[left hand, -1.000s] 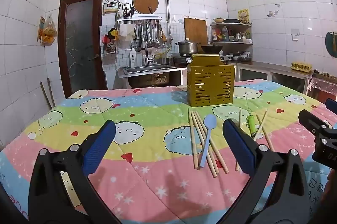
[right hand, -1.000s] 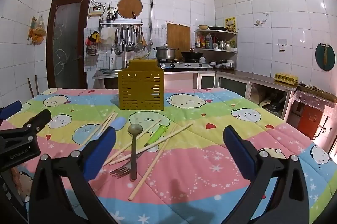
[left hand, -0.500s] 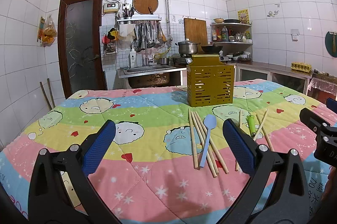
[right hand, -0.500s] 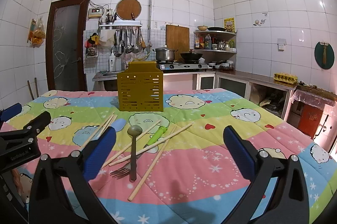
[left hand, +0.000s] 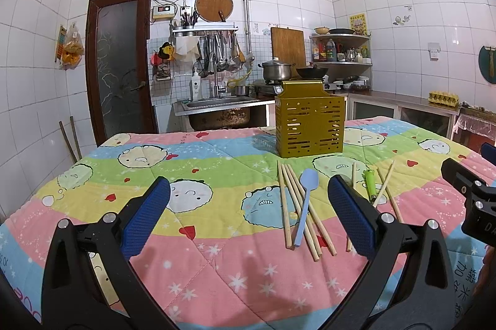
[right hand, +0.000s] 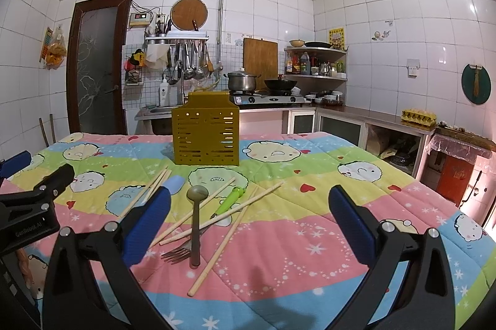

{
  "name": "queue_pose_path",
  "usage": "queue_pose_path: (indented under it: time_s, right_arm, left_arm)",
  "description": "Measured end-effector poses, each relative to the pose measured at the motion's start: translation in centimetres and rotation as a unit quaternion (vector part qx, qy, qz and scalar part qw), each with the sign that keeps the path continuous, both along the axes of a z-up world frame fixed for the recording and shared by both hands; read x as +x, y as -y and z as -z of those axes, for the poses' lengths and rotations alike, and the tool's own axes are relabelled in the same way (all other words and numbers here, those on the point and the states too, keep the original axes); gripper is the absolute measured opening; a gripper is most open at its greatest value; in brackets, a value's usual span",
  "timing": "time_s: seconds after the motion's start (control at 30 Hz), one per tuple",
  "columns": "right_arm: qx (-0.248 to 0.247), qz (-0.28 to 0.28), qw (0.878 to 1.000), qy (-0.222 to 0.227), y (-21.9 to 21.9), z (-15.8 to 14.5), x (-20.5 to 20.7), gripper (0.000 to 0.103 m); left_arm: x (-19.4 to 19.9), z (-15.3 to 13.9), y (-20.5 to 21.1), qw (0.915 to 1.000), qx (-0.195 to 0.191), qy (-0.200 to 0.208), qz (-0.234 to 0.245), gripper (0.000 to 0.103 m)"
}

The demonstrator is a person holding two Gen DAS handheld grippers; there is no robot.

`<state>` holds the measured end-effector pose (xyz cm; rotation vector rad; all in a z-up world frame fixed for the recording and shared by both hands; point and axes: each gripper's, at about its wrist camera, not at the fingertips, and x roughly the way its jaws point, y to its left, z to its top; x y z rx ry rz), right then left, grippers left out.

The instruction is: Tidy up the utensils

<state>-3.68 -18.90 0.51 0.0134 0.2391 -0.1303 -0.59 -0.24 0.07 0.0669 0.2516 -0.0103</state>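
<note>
Both the left gripper and the right gripper are being held with fingers spread, empty, above the blanket. Chopsticks, spoons and a fork are lying before the yellow holder.

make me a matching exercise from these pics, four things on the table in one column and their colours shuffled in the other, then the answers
Things
1. slotted utensil holder
2. spoon beside the chopsticks
3. spoon lying over the fork
4. handle between the chopsticks

Colours
A. light blue
B. bright green
C. mustard yellow
D. dull grey-brown

Pairs: 1-C, 2-A, 3-D, 4-B
</note>
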Motion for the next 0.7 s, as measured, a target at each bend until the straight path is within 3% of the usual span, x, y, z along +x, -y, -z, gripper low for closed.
queue_pose_path:
  time_s: [0.7]
  right_arm:
    - [0.003, 0.003, 1.000, 0.000, -0.06, 0.03, -0.07, 0.099]
  left_arm:
    - [-0.10, -0.08, -0.03, 1.0000, 0.000, -0.001, -0.001, 0.098]
